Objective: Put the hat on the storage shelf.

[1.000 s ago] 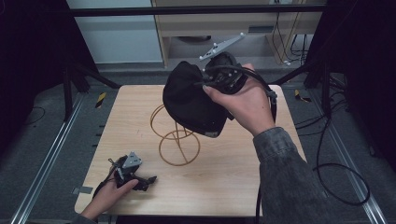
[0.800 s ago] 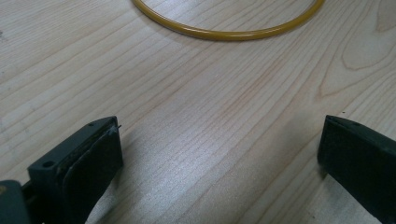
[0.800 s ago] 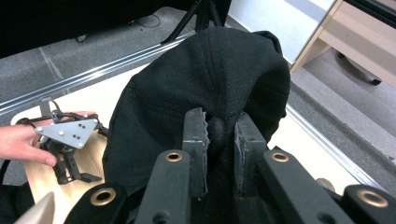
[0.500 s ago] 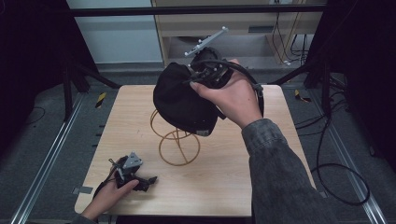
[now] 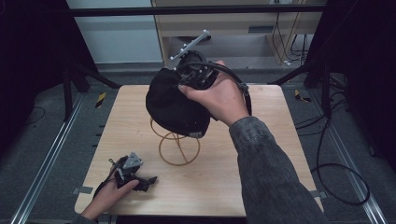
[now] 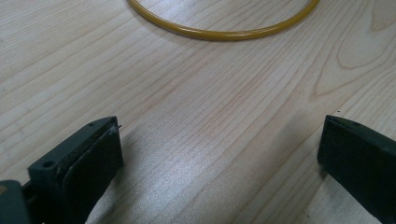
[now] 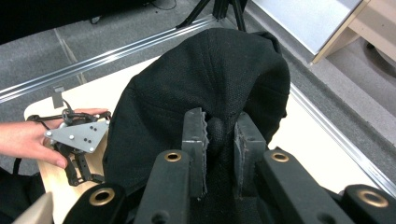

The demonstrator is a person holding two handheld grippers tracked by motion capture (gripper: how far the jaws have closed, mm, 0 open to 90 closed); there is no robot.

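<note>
Left gripper (image 5: pixel 150 179) rests on the wooden table (image 5: pixel 280 140) near the gold wire stand (image 5: pixel 179 148), jaws wide apart (nothing between). Right gripper (image 7: pixel 219 140) pinches the black cap (image 5: pixel 175 105) directly above the stand.

Wire hat stand (image 5: pixel 176 147): its top is covered by the black cap (image 5: pixel 175 105) at the centre of the high view; in the left gripper view its yellow base ring (image 6: pixel 224 32) is cut off by the upper edge. Right gripper (image 7: pixel 219 135): in its own view the fold of cap pinched between the jaws hides the lower jaw faces, and in the high view at upper centre its jaw tips are buried behind cap and hand (image 5: pixel 219 95). Left gripper (image 6: pixel 219 154): both jaws are cut by the bottom corners of its own view.
</note>
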